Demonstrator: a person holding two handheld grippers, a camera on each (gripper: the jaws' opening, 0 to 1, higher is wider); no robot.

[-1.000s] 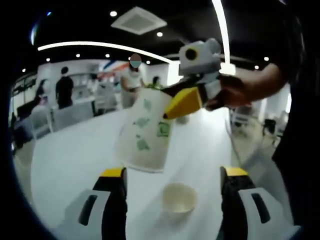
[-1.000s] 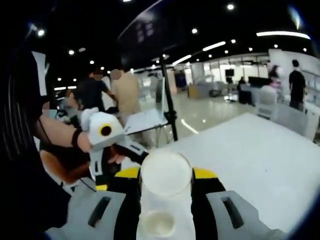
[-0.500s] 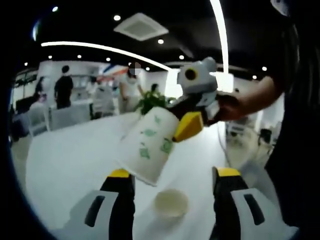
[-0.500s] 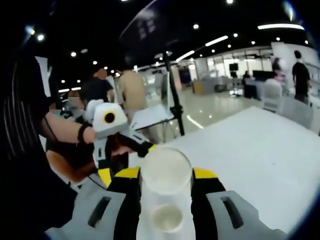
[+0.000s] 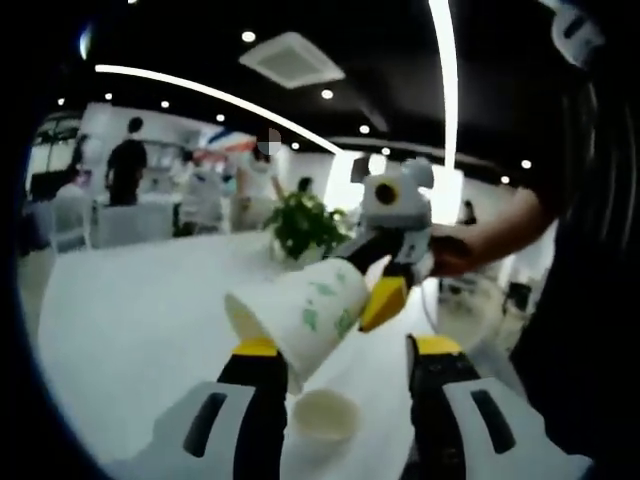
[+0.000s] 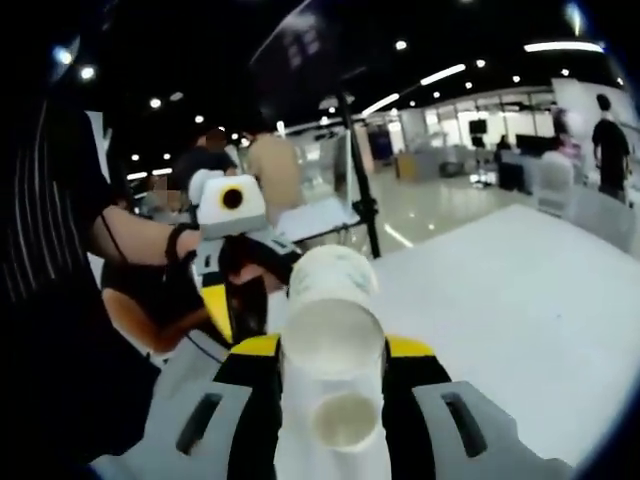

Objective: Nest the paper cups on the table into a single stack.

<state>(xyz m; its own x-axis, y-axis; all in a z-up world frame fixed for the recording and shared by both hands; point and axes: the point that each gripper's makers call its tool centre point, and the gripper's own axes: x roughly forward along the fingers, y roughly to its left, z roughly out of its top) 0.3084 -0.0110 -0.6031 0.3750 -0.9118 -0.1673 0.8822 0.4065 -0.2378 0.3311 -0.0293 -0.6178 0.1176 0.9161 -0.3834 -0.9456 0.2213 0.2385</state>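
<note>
i'm working in a big open-plan office or showroom — a dark ceiling with recessed spotlights, long light strips and a square air-conditioning vent. people stand around white desks behind my white table, a potted plant sits on it, and the right gripper view shows glossy floor and glass partitions — plus a tripod stand.

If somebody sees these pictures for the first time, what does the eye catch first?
First, the patterned paper cup in mid-air, tilted with its mouth toward the lower left, clamped in the right gripper that enters the left gripper view from the right. Right below it, a second cup stands open on the white table, between the jaws of the left gripper. A green plant sits further back on the table.
</note>
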